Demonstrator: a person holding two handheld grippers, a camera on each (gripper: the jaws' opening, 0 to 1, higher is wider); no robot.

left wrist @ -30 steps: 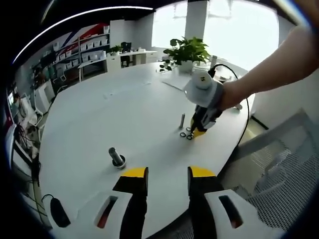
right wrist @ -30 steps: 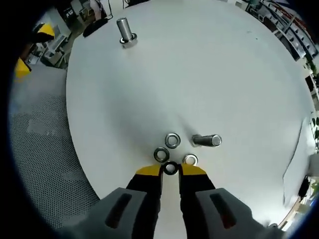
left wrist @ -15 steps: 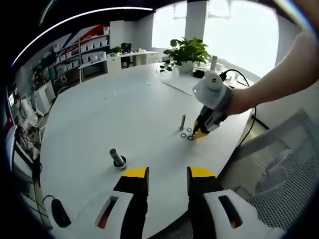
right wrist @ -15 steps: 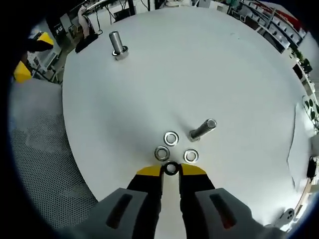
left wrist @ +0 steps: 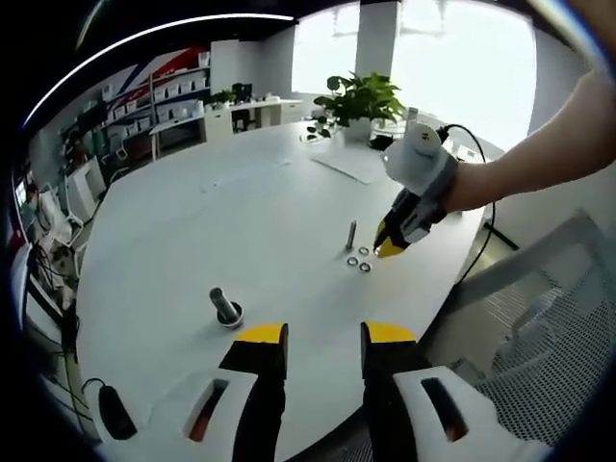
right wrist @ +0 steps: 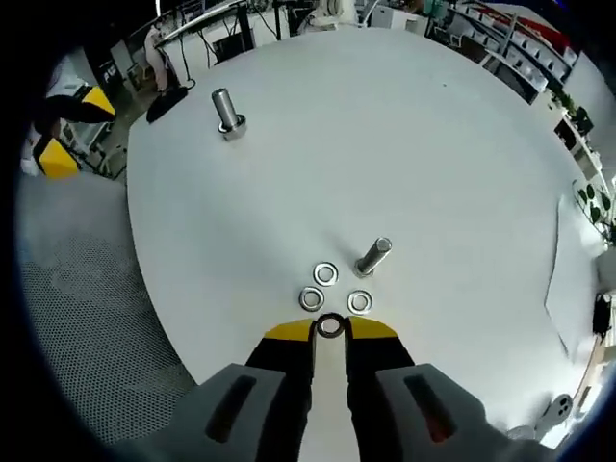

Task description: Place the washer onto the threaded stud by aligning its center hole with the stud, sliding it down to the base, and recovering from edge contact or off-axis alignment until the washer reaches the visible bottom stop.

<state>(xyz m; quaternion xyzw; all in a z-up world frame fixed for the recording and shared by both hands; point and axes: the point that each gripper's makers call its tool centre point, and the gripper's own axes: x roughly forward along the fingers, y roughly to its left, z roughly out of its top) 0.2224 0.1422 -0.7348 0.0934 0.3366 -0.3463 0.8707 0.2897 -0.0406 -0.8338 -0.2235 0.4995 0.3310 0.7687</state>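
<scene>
My right gripper (right wrist: 330, 332) is shut on a steel washer (right wrist: 330, 324), held above the white round table (right wrist: 452, 164). Just ahead of its tips lie three loose washers (right wrist: 325, 274), and a slim threaded stud (right wrist: 372, 257) stands upright beside them. A thicker stud (right wrist: 227, 114) on a round base stands far across the table. In the left gripper view my left gripper (left wrist: 322, 337) is open and holds nothing, near the table's edge, with the thick stud (left wrist: 226, 308) close ahead. There the right gripper (left wrist: 388, 247) hovers over the washers (left wrist: 359, 262) by the slim stud (left wrist: 351, 235).
A mesh chair (left wrist: 539, 318) stands off the table's right edge. A potted plant (left wrist: 361, 96) and flat papers (left wrist: 346, 166) sit at the far side. A black device with a cable (left wrist: 114, 409) lies near the left gripper. A person's arm (left wrist: 539, 144) holds the right gripper.
The right gripper has risen off the table with the washer in its jaws, away from the three loose washers. The left gripper has stayed in place.
</scene>
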